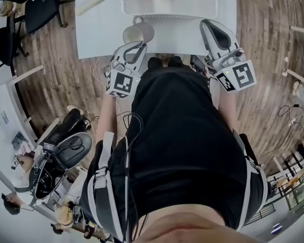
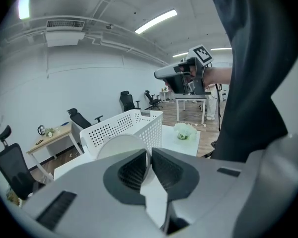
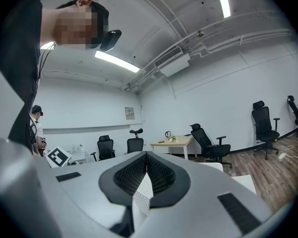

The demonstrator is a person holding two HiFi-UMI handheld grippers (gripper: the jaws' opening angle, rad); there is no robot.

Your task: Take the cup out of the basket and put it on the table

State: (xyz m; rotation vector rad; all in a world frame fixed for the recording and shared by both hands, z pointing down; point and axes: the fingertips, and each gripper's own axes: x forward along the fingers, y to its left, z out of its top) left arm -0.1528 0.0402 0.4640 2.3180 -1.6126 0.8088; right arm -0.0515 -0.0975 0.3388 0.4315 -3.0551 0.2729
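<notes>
White table (image 1: 96, 29) fills the head view's 12 o'clock, the basket (image 1: 187, 10) on its far part. At the basket's 7 o'clock, outside it, the cup (image 1: 138, 33) is clamped by its wall in the left gripper (image 1: 137, 45). At the cup's 3 o'clock, the right gripper (image 1: 206, 23) has its 2 jaws closed on nothing.

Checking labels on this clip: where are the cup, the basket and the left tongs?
cup (image 1: 138, 33): head view, inside its open mouth.
basket (image 1: 177, 10): head view, its near wall.
left tongs (image 2: 149, 150): left gripper view, midway between the tips, which grip the cup's wall.
</notes>
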